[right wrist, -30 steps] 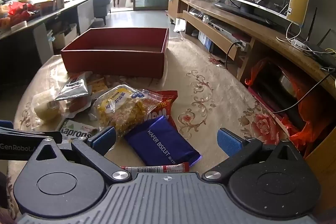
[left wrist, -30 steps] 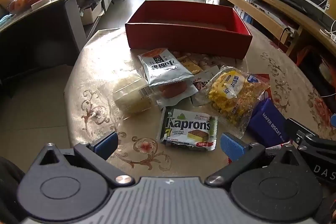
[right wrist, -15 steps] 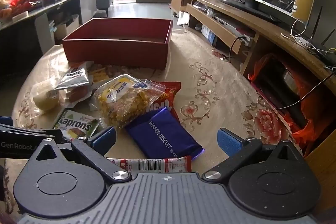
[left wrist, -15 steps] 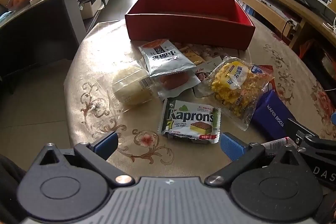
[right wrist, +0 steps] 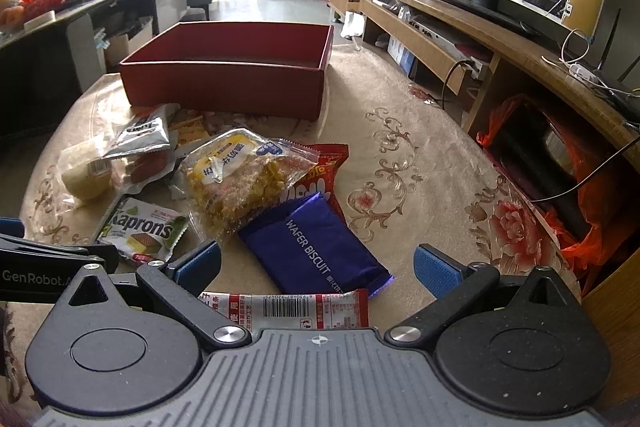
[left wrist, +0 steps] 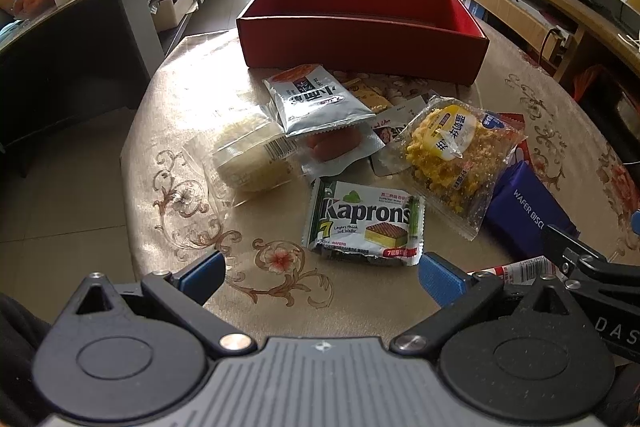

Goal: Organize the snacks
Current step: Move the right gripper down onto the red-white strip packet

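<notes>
- Blue pads tip both pairs of tongs, and both pairs stand spread wide with nothing between them: the left tongs (left wrist: 320, 273) hover just short of the Kaprons wafer pack (left wrist: 365, 223), the right tongs (right wrist: 316, 265) just short of the purple wafer biscuit pack (right wrist: 316, 247).
- The snacks lie loose on the desk (right wrist: 400, 131), ahead of both tongs and on the near side of the red box (left wrist: 360, 35); none appears to be in it yet.
- Beyond the Kaprons pack, from the left tongs, sit a clear-wrapped pale cake (left wrist: 248, 159), a silver packet (left wrist: 316, 99) lying over a pouch of red sausages (left wrist: 336, 147), and to the right a clear bag of yellow puffed snack (left wrist: 456, 151).
- A thin red-and-white stick pack (right wrist: 288, 309) lies right under the right tongs, touching the purple pack's near end.
- To do this step well, I judge each pair should drop level over its flat pack, straddle the short width and pinch at the middle, since slick film may slip or crumple at a corner.
- The box stands farthest from the tongs; what shows of its inside looks bare, though its near wall hides part of the floor.
</notes>
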Demonstrator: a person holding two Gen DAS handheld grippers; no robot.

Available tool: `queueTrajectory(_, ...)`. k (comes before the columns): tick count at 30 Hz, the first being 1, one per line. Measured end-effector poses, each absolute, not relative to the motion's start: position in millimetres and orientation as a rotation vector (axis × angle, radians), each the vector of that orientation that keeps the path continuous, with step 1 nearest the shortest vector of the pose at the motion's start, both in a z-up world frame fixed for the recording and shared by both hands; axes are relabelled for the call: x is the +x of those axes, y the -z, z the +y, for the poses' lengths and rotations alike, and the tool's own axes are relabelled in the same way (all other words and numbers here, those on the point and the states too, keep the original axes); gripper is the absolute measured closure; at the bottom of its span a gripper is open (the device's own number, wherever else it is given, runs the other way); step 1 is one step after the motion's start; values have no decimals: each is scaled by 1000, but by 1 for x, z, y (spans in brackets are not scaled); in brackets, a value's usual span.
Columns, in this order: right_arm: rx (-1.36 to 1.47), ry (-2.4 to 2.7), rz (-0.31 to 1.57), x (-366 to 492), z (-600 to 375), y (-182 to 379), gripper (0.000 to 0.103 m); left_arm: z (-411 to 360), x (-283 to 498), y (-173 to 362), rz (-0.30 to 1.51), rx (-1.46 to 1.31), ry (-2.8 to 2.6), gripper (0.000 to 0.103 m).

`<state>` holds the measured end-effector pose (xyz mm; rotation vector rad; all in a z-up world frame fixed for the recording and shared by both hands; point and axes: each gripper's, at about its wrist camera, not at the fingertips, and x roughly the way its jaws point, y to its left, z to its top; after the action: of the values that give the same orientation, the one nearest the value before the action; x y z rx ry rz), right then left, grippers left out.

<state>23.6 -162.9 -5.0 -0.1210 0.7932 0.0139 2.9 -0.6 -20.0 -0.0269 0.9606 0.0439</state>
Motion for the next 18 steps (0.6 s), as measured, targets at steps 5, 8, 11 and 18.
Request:
queueTrajectory(5,-125,-16,799,24,-162,6,0,-1,3,21,965,-23,-44,2)
queueTrajectory(8,-128,-18,802,25,-161,7,0,-2,3,21,967,-20,-45,2)
queueTrajectory(11,-130,-19,803,24,-161,7,0,-2,3,21,967,-19,-45,2)
queueTrajectory(18,-133,-23,811,25,-161,8,0,-2,3,22,974,-17,-45,3)
